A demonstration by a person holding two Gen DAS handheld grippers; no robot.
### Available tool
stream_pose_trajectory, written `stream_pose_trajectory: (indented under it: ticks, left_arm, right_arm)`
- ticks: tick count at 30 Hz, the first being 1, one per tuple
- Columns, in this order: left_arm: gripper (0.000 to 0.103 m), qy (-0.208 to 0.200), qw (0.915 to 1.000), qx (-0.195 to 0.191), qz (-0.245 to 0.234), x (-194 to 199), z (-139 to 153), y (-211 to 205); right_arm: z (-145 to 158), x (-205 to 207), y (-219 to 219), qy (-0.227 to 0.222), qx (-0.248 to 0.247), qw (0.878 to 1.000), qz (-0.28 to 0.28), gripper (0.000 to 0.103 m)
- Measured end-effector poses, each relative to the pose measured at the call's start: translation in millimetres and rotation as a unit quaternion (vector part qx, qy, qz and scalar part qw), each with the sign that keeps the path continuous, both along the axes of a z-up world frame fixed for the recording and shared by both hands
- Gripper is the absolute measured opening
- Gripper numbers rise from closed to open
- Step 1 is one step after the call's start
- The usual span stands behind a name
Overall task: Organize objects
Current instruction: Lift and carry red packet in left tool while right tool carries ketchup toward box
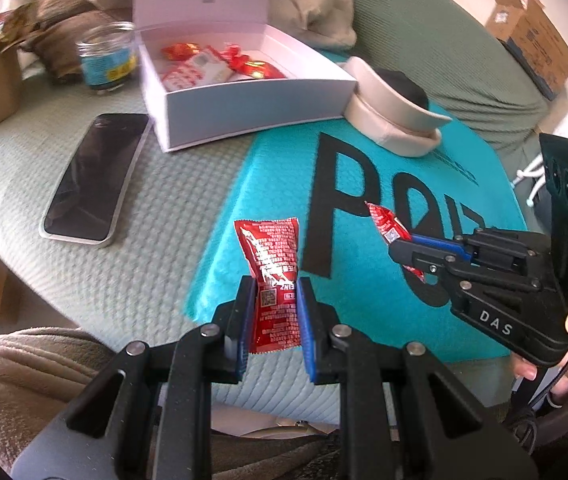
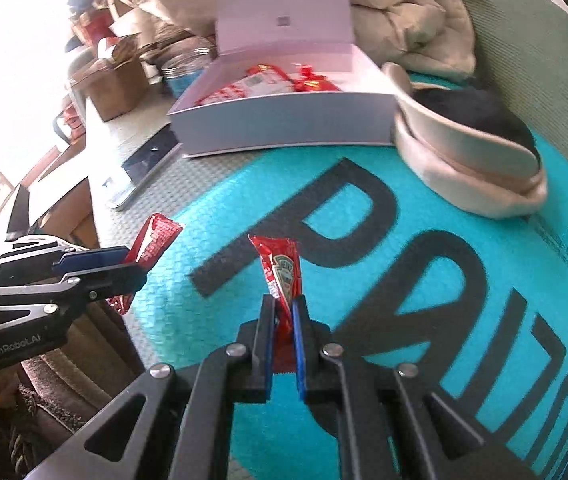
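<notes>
Two red ketchup sachets (image 1: 271, 276) (image 2: 282, 276) upright, lifted above teal mat; white box (image 1: 244, 92) open, holding red packets.

**Black grippers with blue pads**

The left black metal two-finger gripper (image 1: 274, 312) had blue pads, silver rivets and slotted linkages. The right black metal two-finger gripper (image 2: 283, 328) matched it; white "DAS" lettering and black cables showed along its side.
</notes>
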State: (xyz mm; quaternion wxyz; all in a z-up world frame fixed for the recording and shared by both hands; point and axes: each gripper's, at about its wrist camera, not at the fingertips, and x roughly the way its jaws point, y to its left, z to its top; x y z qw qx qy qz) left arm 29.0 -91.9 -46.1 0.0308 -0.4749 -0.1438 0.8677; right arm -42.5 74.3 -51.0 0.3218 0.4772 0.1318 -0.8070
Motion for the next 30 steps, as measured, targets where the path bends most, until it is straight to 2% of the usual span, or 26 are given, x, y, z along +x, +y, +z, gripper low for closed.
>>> stream_pose_trajectory:
  ticks: [7, 12, 23, 30]
  left_arm:
    - [0.019, 0.013, 0.9984, -0.009, 0.054, 26, 9, -12]
    - [0.019, 0.027, 0.9962, -0.012, 0.082, 43, 18, -11]
    - [0.019, 0.030, 0.9922, -0.007, 0.121, 68, 18, 17]
    - [0.019, 0.022, 0.9908, -0.014, 0.133, 68, 19, 24]
  right_arm:
    - [7, 19, -20, 0.004, -0.008, 0.998, 0.059, 0.008]
    - [13, 32, -20, 0.006, -0.012, 0.996, 0.087, 0.008]
    - [27, 52, -6, 0.019, 0.000, 0.989, 0.146, 0.008]
    - [32, 53, -1, 0.023, 0.001, 0.986, 0.167, 0.008]
